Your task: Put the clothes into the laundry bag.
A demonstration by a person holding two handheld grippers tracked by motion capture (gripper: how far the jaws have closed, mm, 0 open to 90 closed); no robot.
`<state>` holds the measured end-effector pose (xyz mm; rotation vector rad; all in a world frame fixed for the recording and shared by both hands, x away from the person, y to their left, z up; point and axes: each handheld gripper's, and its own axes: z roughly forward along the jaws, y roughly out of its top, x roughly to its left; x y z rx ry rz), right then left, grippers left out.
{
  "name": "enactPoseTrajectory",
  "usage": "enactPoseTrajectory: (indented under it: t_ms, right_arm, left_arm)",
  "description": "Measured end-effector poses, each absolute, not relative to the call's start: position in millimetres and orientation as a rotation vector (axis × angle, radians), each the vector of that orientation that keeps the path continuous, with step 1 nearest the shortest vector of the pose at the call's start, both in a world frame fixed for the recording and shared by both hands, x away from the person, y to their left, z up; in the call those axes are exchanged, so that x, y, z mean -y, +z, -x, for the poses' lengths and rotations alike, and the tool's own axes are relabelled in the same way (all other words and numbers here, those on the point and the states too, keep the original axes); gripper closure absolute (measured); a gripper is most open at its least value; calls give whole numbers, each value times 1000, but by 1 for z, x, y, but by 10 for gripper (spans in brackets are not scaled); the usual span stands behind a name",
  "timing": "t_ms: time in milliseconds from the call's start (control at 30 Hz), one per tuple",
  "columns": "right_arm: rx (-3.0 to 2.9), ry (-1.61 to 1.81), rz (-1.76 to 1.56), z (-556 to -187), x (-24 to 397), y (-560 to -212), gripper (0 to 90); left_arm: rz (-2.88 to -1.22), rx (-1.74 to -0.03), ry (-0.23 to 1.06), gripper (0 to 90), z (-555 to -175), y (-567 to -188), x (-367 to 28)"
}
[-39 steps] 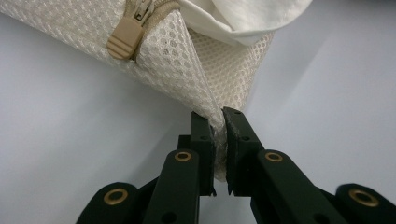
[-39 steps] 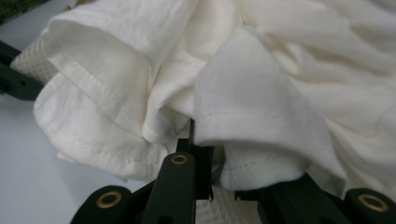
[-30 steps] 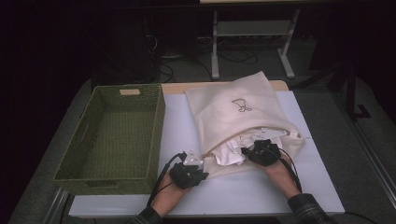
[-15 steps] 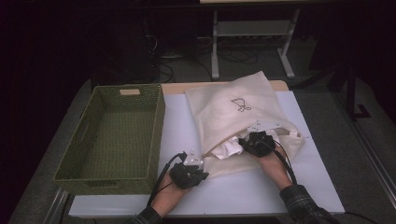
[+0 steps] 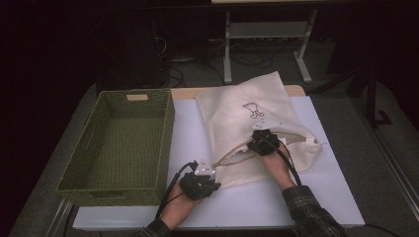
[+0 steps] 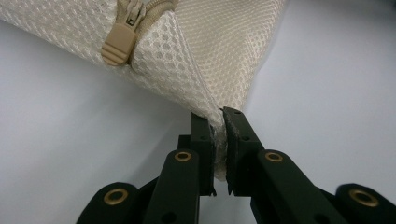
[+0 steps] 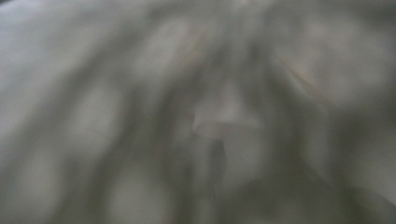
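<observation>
White desk (image 5: 341, 197) under dim light carries a cream mesh bag (image 5: 247, 113) right of centre in the high view. At lower centre, the left tool (image 5: 213, 174) pinches the bag's corner near the zipper pull (image 6: 119, 43). The right tool (image 5: 258, 140) reaches into the bag's mouth, pressed together. A green basket (image 5: 165, 138) sits left.

My left gripper (image 5: 205, 174) gripped the near corner of the cream zippered laundry bag (image 5: 247, 111) on the white table (image 5: 306, 197). My right gripper (image 5: 262, 140) sat inside the bag's open mouth. A green woven basket (image 5: 163, 143) stood just left of the bag.
</observation>
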<state>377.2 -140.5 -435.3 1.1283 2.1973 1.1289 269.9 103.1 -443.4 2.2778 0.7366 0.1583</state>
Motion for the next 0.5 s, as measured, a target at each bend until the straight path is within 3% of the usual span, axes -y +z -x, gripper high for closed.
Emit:
enactPoseTrajectory:
  t_ms: [100,300,500]
  right_arm:
    - [-2239,1120,-1119,-374,143,-435,774]
    - [-2364,1080,-1050,-352,149,-425,546]
    - [-2398,1095,-1042,-326,163,-413,438]
  left_arm:
    - [-2278,-736,157,826,-270,-444,-103]
    - [-2281,-734,159,824,-270,-443,-103]
    - [-2280,-736,158,823,-270,-443,-104]
